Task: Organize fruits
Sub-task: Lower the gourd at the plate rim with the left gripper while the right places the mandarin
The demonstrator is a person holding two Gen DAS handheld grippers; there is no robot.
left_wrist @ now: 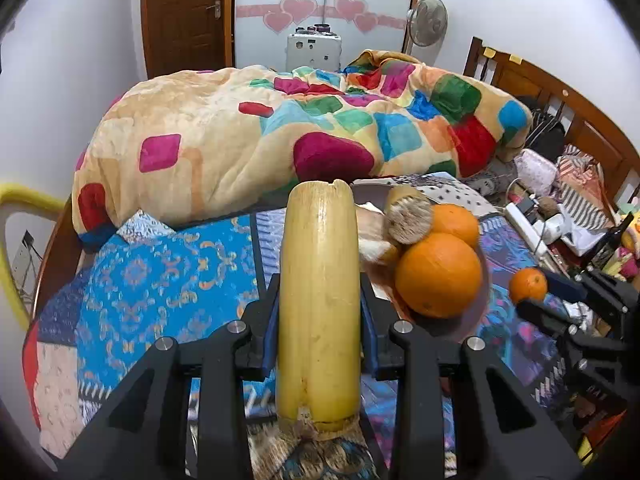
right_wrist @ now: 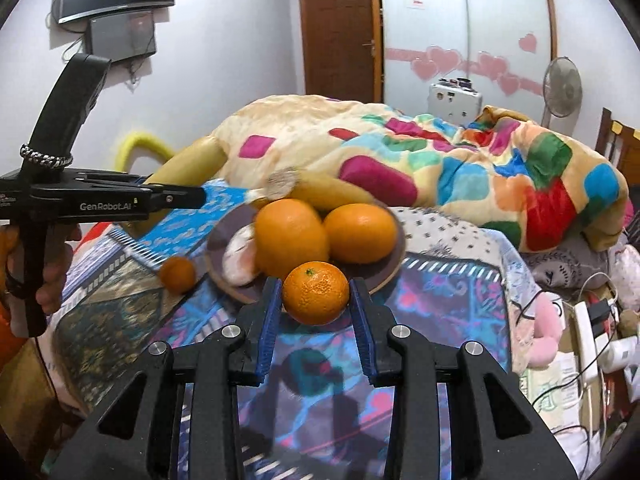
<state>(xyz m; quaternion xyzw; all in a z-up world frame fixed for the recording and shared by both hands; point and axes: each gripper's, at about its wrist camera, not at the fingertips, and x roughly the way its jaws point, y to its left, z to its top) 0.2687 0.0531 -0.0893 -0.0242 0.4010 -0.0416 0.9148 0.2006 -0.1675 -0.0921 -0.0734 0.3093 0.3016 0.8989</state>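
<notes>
My left gripper (left_wrist: 319, 280) is shut on a long yellow banana (left_wrist: 318, 304), held above the patterned bedspread just left of the brown plate (left_wrist: 482, 264). The plate holds two large oranges (left_wrist: 438, 274), another banana (right_wrist: 328, 192) and a pale peeled piece (right_wrist: 236, 260). My right gripper (right_wrist: 316, 288) is shut on a small mandarin (right_wrist: 316, 292) just in front of the plate (right_wrist: 384, 276). It also shows at the right of the left wrist view (left_wrist: 528, 284). Another small mandarin (right_wrist: 178, 274) lies on the bedspread left of the plate.
A colourful heaped blanket (left_wrist: 280, 132) lies on the bed behind the plate. The wooden headboard (left_wrist: 560, 96), a power strip (left_wrist: 528, 232), cables and clutter are at the right. A yellow chair back (left_wrist: 24, 200) stands at the left edge.
</notes>
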